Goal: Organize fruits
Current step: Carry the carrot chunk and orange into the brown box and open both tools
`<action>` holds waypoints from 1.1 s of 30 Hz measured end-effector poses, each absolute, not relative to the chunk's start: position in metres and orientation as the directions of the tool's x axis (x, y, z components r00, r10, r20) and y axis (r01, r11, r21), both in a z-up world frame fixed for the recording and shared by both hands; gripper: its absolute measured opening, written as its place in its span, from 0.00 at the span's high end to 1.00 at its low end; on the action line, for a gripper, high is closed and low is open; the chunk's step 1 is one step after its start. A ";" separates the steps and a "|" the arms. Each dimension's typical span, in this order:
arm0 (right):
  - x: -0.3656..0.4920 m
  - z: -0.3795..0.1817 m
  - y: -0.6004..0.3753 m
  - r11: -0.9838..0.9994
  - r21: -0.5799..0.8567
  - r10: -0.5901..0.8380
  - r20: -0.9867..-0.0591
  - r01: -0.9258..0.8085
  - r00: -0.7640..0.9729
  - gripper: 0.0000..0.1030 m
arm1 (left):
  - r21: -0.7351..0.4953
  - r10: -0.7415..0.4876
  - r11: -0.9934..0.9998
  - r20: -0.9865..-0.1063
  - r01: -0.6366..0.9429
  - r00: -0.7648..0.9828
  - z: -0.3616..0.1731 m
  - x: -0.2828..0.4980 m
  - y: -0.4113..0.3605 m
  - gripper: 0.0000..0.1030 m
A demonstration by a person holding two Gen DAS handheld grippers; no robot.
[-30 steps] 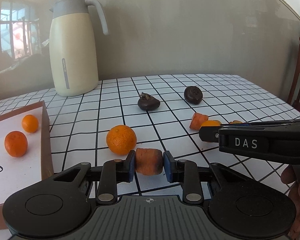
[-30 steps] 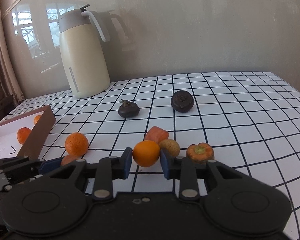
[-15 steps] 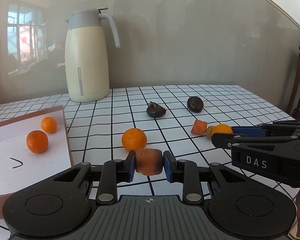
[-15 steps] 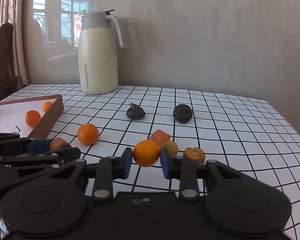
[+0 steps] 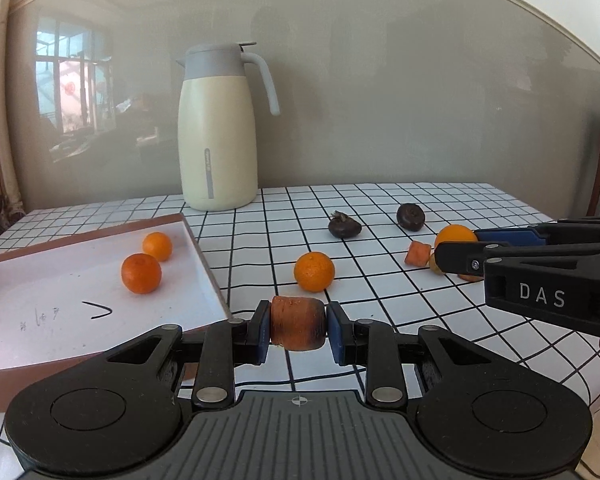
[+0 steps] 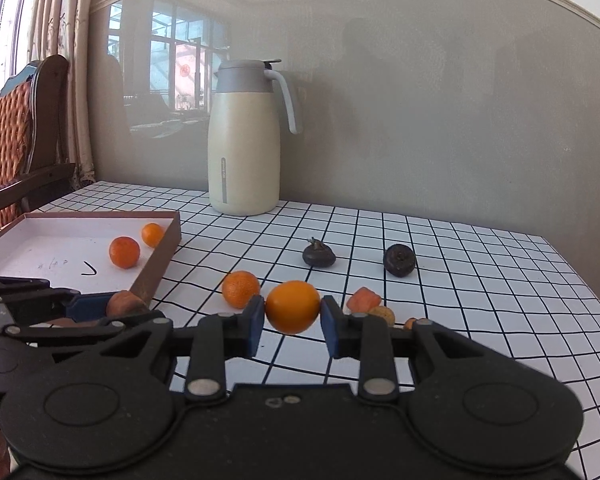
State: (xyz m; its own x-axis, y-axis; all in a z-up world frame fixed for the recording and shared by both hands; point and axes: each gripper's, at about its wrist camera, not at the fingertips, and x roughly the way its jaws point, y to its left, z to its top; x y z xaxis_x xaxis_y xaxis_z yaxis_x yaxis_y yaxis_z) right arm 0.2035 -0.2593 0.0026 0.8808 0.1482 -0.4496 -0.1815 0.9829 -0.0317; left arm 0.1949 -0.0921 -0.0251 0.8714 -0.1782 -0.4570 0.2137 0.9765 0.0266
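Lifting clear of the table (image 5: 380, 208), the left gripper (image 5: 298, 330) is pinching a carrot chunk (image 5: 297, 322) and the right gripper (image 6: 293, 320) an orange (image 6: 293, 306), both now nearer the tray (image 5: 204, 256).

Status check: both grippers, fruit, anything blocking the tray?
Left gripper shut on carrot chunk. Right gripper shut on orange. Tray path unobstructed.

place: home dining room | signs: checked tablecloth (image 6: 460, 280), thermos jug (image 6: 244, 140), upholstered wooden chair (image 6: 16, 136), curtains (image 6: 56, 12)
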 end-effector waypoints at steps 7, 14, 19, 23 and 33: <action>0.194 0.013 -0.235 0.971 -0.043 0.194 -0.422 -0.234 0.885 0.79 | 0.031 -0.133 0.987 -0.416 0.160 0.900 -0.010 0.178 -0.056 0.71; 0.189 0.022 -0.206 0.952 -0.051 0.259 -0.390 -0.301 0.884 0.79 | 0.023 -0.082 0.995 -0.383 0.098 0.920 0.001 0.166 -0.022 0.71; 0.192 0.027 -0.182 0.936 -0.051 0.304 -0.382 -0.348 0.873 0.79 | 0.025 -0.033 0.999 -0.367 0.045 0.930 0.006 0.160 0.005 0.71; 0.193 0.027 -0.161 0.921 -0.054 0.337 -0.382 -0.385 0.860 0.79 | 0.018 0.008 1.000 -0.363 -0.001 0.932 0.007 0.156 0.028 0.71; 0.196 0.026 -0.119 0.889 -0.060 0.400 -0.380 -0.453 0.834 0.79 | 0.004 0.088 0.996 -0.353 -0.093 0.931 0.006 0.152 0.073 0.71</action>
State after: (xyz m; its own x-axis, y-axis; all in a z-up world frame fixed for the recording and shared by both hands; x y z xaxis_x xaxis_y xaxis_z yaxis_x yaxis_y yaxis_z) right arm 0.1965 -0.1186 0.0259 0.8342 0.3996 -0.3801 -0.4534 0.8893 -0.0600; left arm 0.1520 0.0731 0.0064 0.9314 0.0883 -0.3532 -0.0929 0.9957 0.0038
